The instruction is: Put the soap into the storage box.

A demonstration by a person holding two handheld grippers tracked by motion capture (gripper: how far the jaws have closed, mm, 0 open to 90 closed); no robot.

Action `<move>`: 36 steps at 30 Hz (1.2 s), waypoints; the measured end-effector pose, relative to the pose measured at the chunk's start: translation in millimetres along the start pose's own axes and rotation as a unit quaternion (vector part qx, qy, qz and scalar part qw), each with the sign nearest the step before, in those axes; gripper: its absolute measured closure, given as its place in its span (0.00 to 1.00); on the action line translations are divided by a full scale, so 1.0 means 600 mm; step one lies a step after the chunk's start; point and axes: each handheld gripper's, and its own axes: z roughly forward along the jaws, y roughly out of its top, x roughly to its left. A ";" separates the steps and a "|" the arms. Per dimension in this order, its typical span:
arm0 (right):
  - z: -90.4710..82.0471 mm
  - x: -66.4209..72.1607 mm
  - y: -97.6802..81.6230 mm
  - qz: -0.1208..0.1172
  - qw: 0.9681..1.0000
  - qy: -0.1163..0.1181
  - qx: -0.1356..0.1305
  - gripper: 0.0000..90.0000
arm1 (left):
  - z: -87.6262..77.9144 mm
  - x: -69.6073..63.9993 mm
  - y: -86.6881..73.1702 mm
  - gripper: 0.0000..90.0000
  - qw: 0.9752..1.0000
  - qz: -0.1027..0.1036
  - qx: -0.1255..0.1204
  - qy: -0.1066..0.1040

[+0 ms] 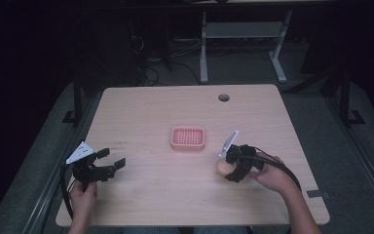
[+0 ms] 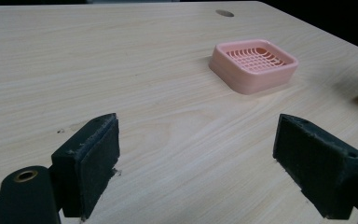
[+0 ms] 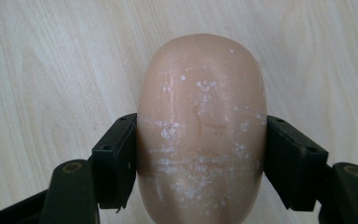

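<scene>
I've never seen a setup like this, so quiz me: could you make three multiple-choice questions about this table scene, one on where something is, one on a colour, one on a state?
1. Where does the soap dish sit on the table?
A. At the near left corner
B. Near the middle
C. Over the round hole

2. What colour is the soap dish?
A. Pink
B. Blue
C. Green

3. How does the right gripper stand?
A. Open above bare wood
B. Shut on the soap dish
C. Shut on the bar of soap

Answers:
1 B: the high view shows it about midway between the two grippers, well short of the hole.
2 A: it looks pink in both the high view and the left gripper view.
3 C: the right gripper view shows both pads pressed against the sides of the bar of soap.
</scene>
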 end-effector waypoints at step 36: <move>-0.010 -0.036 0.079 -0.024 0.999 0.019 -0.025 0.35 | -0.001 -0.001 -0.001 0.16 1.000 -0.011 -0.003 0.000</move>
